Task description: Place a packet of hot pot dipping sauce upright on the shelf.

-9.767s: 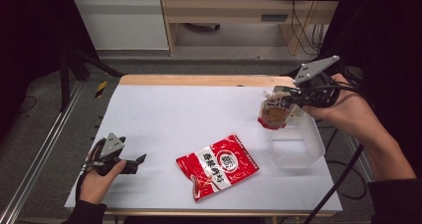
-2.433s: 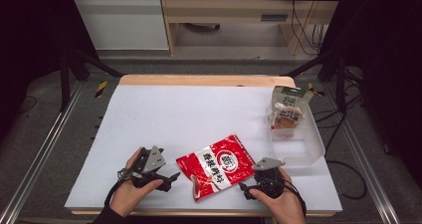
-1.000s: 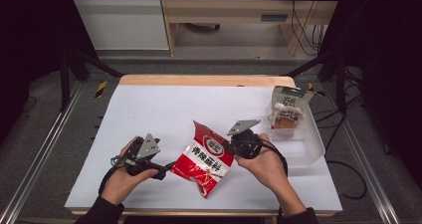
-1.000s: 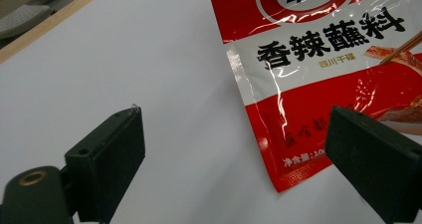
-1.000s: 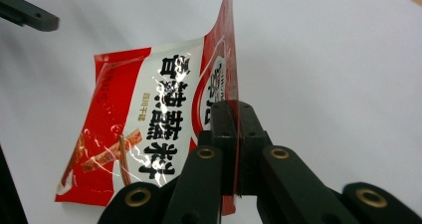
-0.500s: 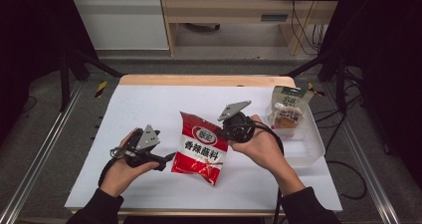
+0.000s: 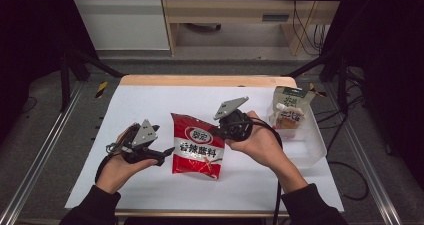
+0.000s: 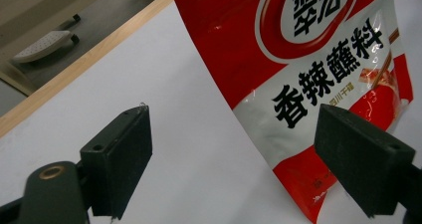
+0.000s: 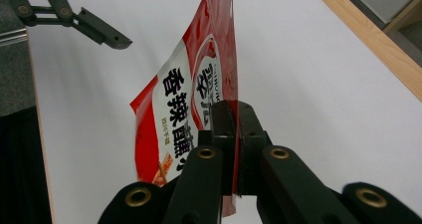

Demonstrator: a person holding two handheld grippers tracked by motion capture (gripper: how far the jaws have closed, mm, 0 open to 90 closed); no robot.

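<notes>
The red seasoning packet (image 7: 197,146) stands nearly upright above the middle of the white surface (image 7: 150,105), lifted by its right edge. The right tongs (image 7: 219,130) are clenched on that edge: in the right gripper view the two black jaws press flat against each other with the thin red film of the packet (image 9: 199,94) pinched between them, and the packet hangs edge-on ahead of them. The person's right hand (image 7: 255,140) carries these tongs just right of the packet.

The left tongs (image 7: 162,154) sit just beside the packet's lower left corner, held in the person's left hand (image 7: 120,165). Their jaws are apart and have just been closing a little; in the left gripper view the packet's printed face (image 8: 323,69) lies ahead, its lower left corner reaching in between the two black pads, but neither pad presses on it, so these tongs are released.

Well to the right, a clear plastic bin (image 7: 315,145) rests at the surface's right edge, with a pale pouch with a dark green top (image 7: 290,110) standing upright inside it
</notes>
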